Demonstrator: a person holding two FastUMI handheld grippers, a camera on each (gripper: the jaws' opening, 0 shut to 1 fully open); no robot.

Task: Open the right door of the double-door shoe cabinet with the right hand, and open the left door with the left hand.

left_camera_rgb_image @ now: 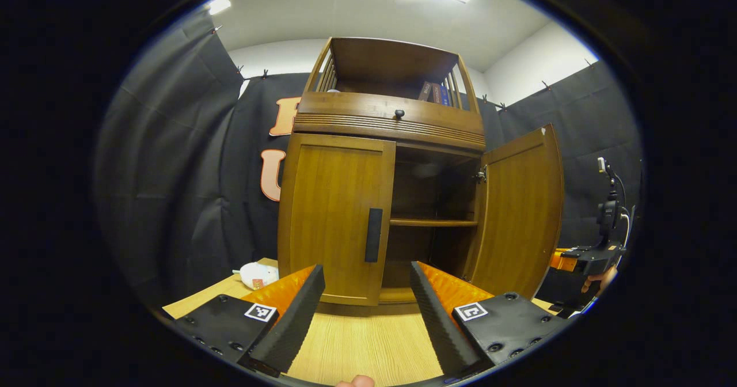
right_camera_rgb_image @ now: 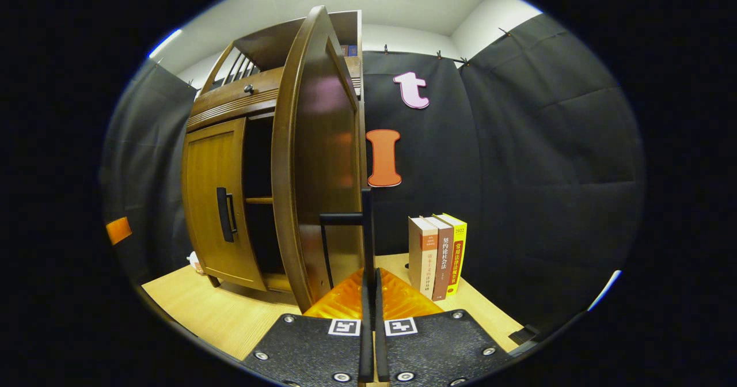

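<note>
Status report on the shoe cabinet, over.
Right gripper shut on right door handle, right door swung open. Left gripper open, facing closed left door. Path clear.

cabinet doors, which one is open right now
The right door is open, swung out with the right gripper shut on its handle. The left door sits closed, shelf showing between.

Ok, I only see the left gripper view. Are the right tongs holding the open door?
Observer: Yes. The right tongs are shut on the right door's handle, a thin dark bar.
Operator: What's past that door?
Observer: Three books stand upright on the table, beside the cabinet.
Operator: Is the left door's handle flat?
Observer: No. Seen from the side, the left door's handle stands off its panel, with a gap behind it.
</note>
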